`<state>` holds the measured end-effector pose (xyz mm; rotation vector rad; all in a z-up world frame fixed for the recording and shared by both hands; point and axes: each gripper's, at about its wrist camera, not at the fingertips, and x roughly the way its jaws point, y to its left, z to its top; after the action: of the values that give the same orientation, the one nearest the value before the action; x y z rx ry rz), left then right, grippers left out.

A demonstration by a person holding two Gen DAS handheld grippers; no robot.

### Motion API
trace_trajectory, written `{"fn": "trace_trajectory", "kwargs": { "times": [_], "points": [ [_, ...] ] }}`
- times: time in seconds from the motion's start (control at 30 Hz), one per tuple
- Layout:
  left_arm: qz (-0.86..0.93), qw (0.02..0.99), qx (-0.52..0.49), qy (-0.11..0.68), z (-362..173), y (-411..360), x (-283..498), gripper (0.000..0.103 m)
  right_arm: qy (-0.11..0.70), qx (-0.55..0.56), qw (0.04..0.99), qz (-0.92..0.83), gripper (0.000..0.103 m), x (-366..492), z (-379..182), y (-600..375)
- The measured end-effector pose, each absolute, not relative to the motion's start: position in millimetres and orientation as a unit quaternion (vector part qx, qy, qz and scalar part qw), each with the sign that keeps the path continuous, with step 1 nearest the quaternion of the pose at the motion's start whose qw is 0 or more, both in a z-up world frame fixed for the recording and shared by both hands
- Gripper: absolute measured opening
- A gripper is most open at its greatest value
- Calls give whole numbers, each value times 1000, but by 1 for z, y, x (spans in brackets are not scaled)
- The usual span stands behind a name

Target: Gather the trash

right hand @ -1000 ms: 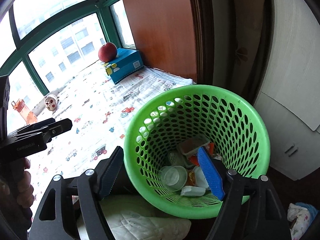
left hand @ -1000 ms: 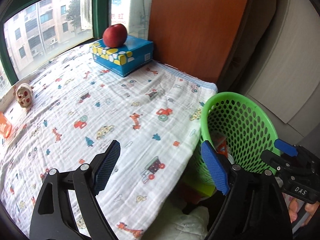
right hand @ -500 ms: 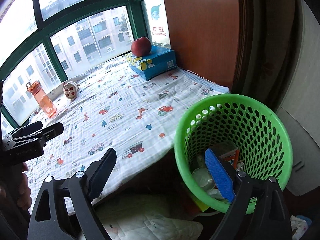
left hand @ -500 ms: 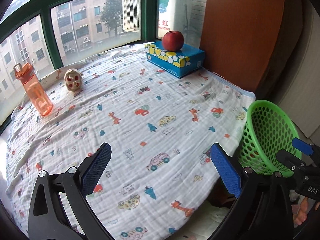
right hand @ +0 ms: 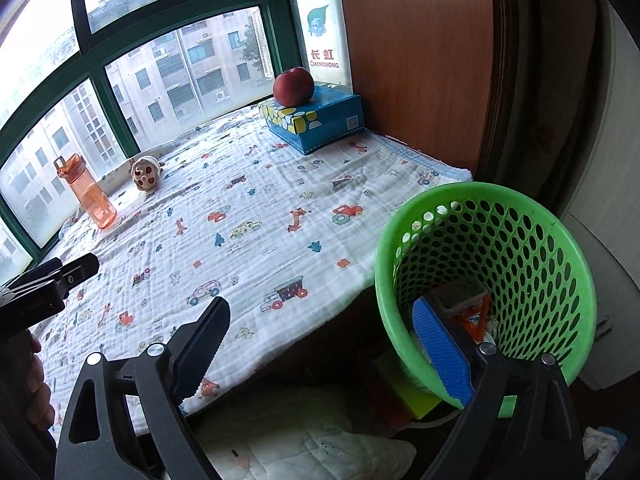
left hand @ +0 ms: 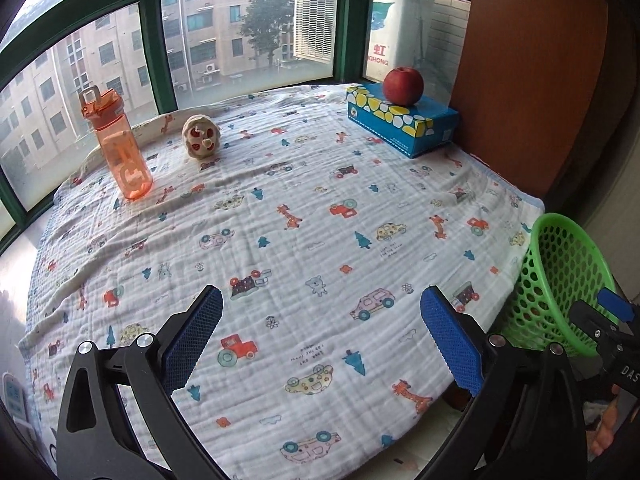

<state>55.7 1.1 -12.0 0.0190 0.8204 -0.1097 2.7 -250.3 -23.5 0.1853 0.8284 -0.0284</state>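
Green perforated basket (right hand: 520, 240) holding wrappers (right hand: 468, 308) sits beside the blanket-covered surface (left hand: 320, 220), behind the still-widening, empty right claw (right hand: 320, 340); left claw (left hand: 320, 332) gapes wide, empty.

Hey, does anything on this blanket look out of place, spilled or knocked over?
Only mildly: a red apple sits balanced on the blue tissue box. The orange bottle stands upright, nothing is spilled, and the trash lies inside the green basket.

Green perforated basket (right hand: 560, 240), cartoon-print blanket (left hand: 320, 220).
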Motion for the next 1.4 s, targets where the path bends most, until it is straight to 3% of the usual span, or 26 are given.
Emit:
{"fn": "trace_trajectory", "kwargs": {
  "times": [1.4],
  "points": [
    [-5, 925, 34, 378, -1, 9, 40, 98, 397, 70, 915, 1, 91, -1, -16, -231]
  ]
}}
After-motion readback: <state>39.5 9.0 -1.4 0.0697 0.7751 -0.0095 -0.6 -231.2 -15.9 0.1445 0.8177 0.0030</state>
